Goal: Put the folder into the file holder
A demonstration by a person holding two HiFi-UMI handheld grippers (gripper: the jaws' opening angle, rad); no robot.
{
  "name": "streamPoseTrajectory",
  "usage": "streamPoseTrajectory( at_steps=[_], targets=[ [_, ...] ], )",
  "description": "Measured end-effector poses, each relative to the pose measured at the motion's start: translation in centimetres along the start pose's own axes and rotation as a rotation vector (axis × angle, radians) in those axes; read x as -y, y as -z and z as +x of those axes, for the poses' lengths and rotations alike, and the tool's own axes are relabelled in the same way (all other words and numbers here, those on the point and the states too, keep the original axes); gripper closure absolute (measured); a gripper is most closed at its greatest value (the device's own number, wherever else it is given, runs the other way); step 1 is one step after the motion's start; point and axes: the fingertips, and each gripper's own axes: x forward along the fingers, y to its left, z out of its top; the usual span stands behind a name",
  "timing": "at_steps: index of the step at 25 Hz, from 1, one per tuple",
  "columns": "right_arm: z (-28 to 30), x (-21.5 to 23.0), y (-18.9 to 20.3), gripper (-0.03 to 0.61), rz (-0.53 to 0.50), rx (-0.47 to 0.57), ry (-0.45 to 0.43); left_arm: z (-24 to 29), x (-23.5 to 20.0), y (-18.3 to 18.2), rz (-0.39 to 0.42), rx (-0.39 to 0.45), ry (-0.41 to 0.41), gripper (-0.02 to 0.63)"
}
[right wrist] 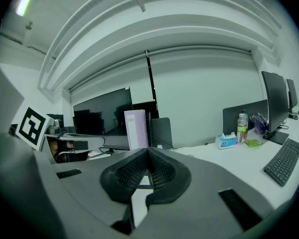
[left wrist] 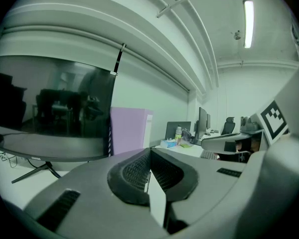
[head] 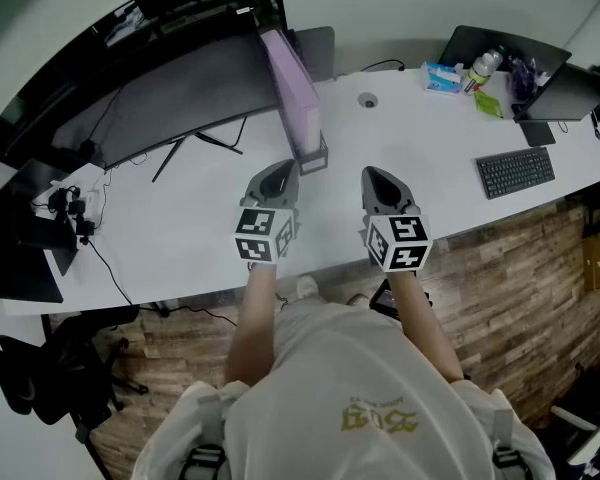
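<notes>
1. Purple folder (head: 292, 83): seen standing upright in the file holder (head: 316, 158), upper centre of the frame.
2. Left gripper (head: 276, 176): jaws pressed together, nothing held.
3. Right gripper (head: 380, 180): jaws pressed together, nothing held.

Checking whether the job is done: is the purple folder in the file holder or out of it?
In. The purple folder stands upright with its bottom end inside the file holder on the desk.

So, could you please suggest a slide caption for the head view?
Shut left claw and right claw hover empty above the white desk, facing the lilac folder upright in a dark file holder.
</notes>
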Motion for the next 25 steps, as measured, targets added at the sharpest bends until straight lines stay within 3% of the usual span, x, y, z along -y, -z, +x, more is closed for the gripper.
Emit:
streamPoseTrajectory(
  at_steps=[25],
  targets=[
    [0.65,0.23,0.41,0.568,0.028,-0.008,-0.018,0.46,-0.81,0.52,-0.056,-0.006,0.005,0.598]
  ],
)
